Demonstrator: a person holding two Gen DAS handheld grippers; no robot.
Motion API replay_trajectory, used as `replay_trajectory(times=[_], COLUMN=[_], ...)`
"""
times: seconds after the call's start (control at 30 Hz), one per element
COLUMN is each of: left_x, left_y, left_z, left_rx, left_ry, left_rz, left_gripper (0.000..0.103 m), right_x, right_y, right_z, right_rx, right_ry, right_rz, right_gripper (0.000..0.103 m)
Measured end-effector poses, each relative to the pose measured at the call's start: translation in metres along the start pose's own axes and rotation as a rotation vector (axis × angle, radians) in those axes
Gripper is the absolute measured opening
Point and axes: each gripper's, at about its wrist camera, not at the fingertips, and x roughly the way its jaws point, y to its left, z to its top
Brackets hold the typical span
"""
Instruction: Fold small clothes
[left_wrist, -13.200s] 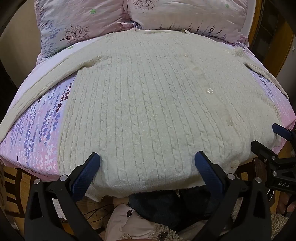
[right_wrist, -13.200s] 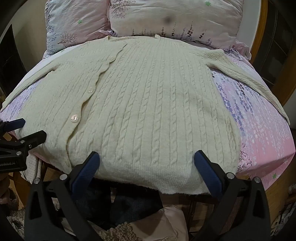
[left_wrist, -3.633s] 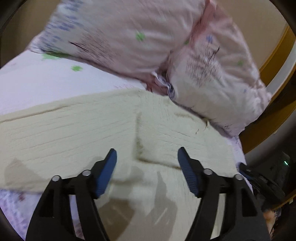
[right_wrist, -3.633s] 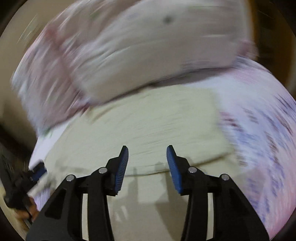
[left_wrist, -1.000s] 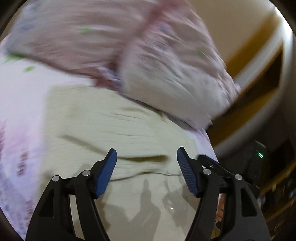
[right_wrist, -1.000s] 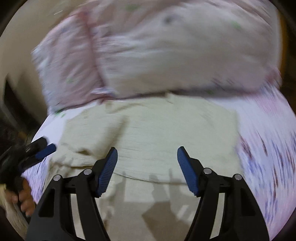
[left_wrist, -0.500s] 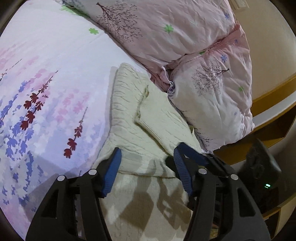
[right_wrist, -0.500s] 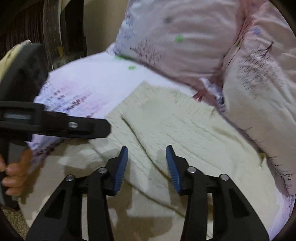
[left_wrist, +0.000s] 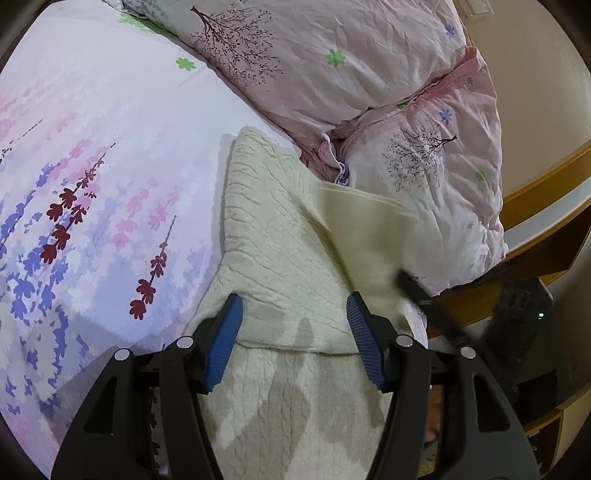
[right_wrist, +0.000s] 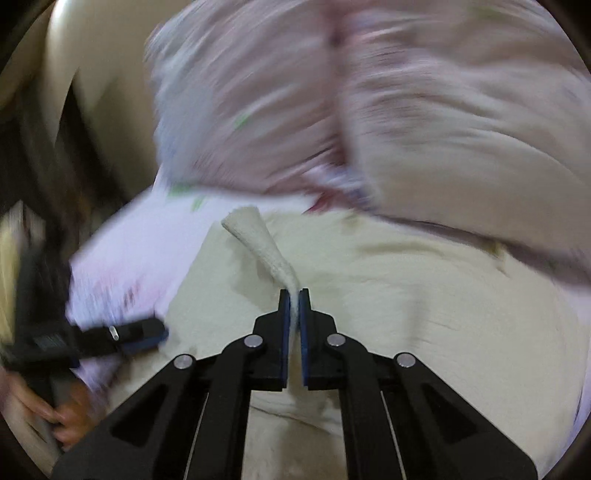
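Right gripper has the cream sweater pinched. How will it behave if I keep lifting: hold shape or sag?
Probably sags: the strip of cream sweater rising from the right gripper already twists limply. The thick cable knit looks fairly heavy, so expect drag. The fuzzy surface likely grips the pads; slipping seems unlikely.

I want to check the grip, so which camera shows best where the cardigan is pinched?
The right wrist view: the right hand-held gripper clamps a strip of the cardigan. The left wrist view shows only blurred raised cloth.
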Motion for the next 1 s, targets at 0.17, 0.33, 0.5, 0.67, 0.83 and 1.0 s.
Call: replay_trajectory(times=[0.17,0.33,0.5,0.67,0.83,1.0], left_x=[0.002,0.003,0.004,0.005,0.006,0.006], left_y=[-0.002,-0.002,-0.003,-0.002,-0.002,-0.001], left_z=[-0.001,-0.002,-0.001,-0.002,-0.002,-0.003], left_rx=[0.022,0.036,0.038,0.042,0.043,0.048], left_ry=[0.001,0.007,0.009,0.010,0.010,0.007], left_rz=[0.003,0.006,0.008,0.009,0.009,0.007], left_gripper=[0.061,0.061,0.062,0.062,0.062,0.064], right_x=[-0.065,-0.090,-0.109,-0.091,-0.074,-0.064], right_y=[-0.087,-0.158,-0.189,-0.208,-0.211,-0.215], right_z=[-0.027,-0.074,-0.072,-0.072,-0.080,-0.080], right_rx=[0.374,0.611,0.709,0.791,0.826,0.853], right_ry=[-0.127,-0.055,-0.118,-0.043,0.007,-0.010], right_rz=[-0.056,-0.157,-0.170,-0.153,-0.128,-0.105], right_gripper=[0.005,0.045,0.049,0.047,0.036,0.027])
